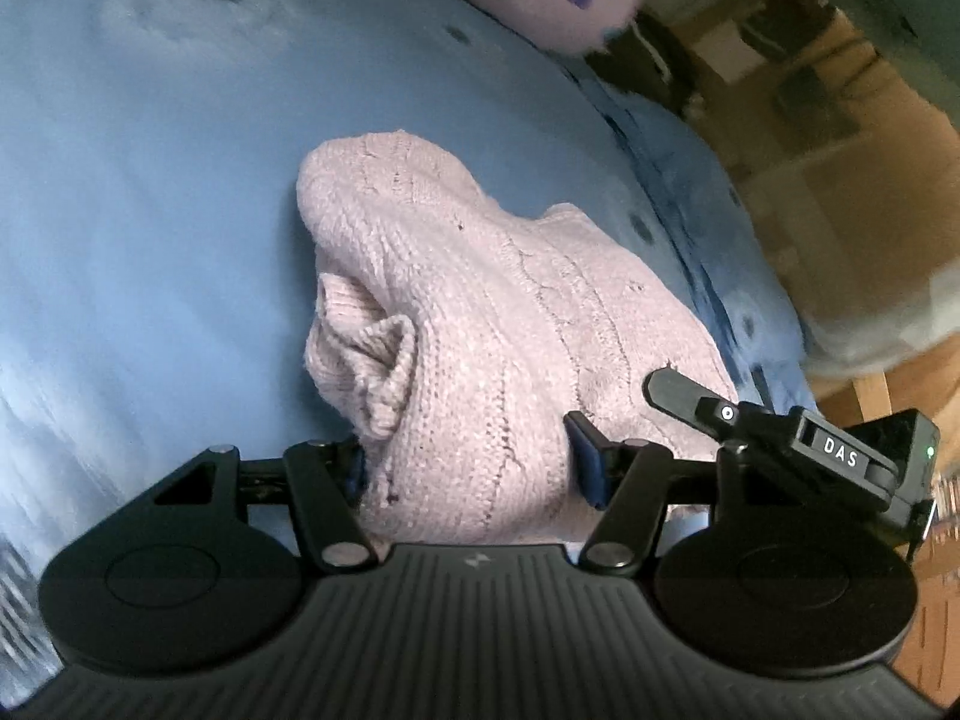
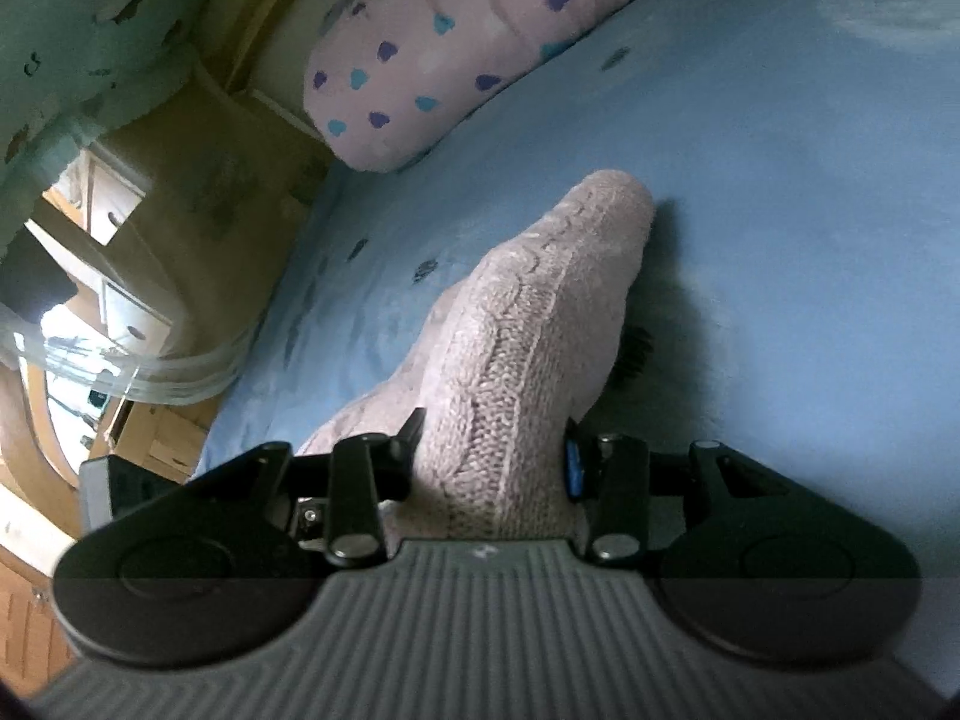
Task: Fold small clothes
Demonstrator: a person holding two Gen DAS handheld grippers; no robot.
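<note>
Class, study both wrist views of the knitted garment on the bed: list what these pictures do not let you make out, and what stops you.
- Pale pink cable-knit garment: its near edge, in both views, hidden behind the black gripper bodies.
- Blue patterned bedsheet beneath the garment: covered by it.
- Room furniture, left wrist view: blurred.
- Pink heart-print pillow: cut off by the top edge.

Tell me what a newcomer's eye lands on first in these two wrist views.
The pale pink knitted sweater, bunched up in the middle of the blue bed sheet, draws the eye first. Both the left gripper and the right gripper are clamped on its near edge. Behind it lies a pink pillow with purple and teal hearts, at the far edge of the bed.
</note>
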